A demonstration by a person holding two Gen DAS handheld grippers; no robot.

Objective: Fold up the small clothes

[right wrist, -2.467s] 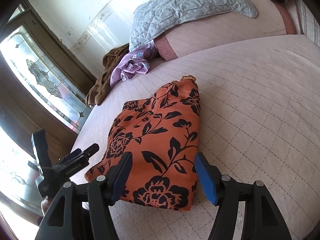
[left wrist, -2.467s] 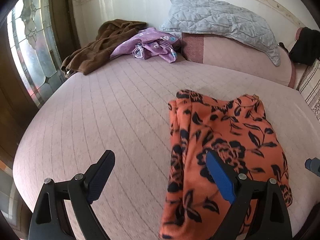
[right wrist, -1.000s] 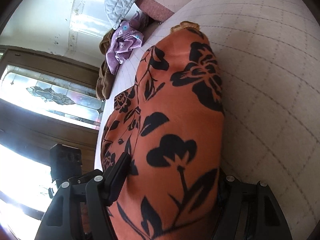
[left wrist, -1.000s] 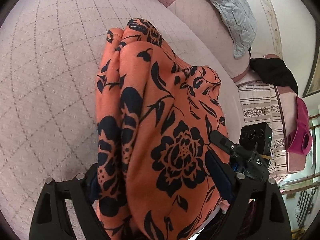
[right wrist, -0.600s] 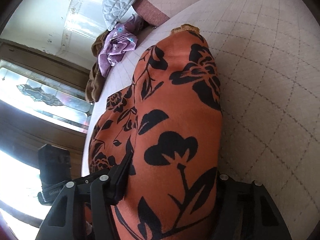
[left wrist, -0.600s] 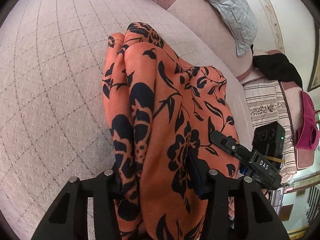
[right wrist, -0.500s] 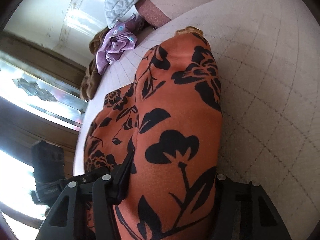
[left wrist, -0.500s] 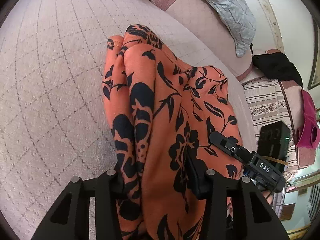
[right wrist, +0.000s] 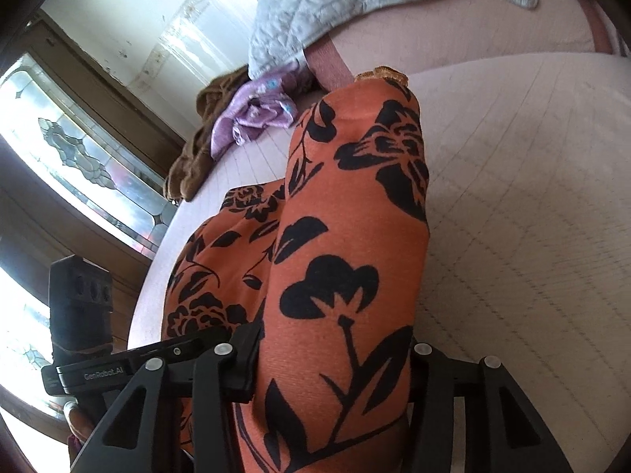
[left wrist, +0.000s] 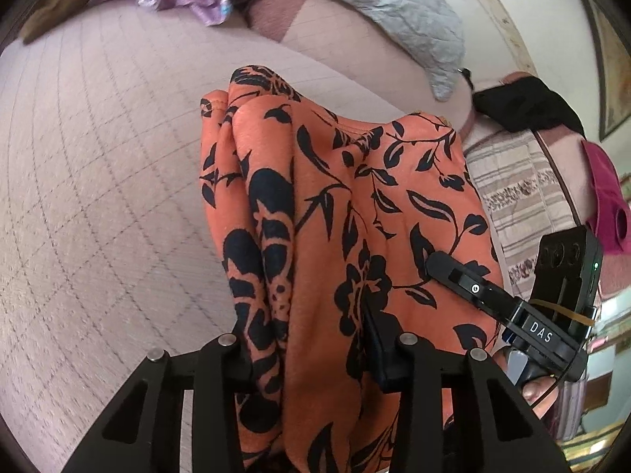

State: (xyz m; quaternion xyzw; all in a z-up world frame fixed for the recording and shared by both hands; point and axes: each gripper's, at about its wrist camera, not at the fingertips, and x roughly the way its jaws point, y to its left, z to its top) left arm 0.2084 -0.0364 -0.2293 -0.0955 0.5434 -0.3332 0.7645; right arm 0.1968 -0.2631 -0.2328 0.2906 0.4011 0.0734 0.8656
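**Both grippers pinch the near edge of an orange floral garment on the bed**

You hold an orange garment [left wrist: 355, 205] printed with black flowers, lying on a pale quilted bed [left wrist: 98, 205]. In the left wrist view it fills the centre and lower part of the frame. Your left gripper [left wrist: 307, 351] has its fingers closed narrowly on a bunched section of the near edge, with cloth gathered between them. In the right wrist view, your right gripper [right wrist: 335, 358] grips a thick folded band of the same cloth, which runs up the middle of the frame.

Risks from here, as a judgement: the left grip holds several loose pleats, so one layer may slip out as you lift, and the fold would come out uneven. The two grippers sit close together; your right gripper shows at the lower right of the left view, and they could knock together. Pulling unevenly may drag the far end across the bed and skew it.

The garment's long axis runs from the fingers at the bottom of each frame toward the top. Its far end points toward a grey quilted pillow [right wrist: 355, 4] and a purple garment [right wrist: 252, 122] at the head of the bed, but lies apart from both.
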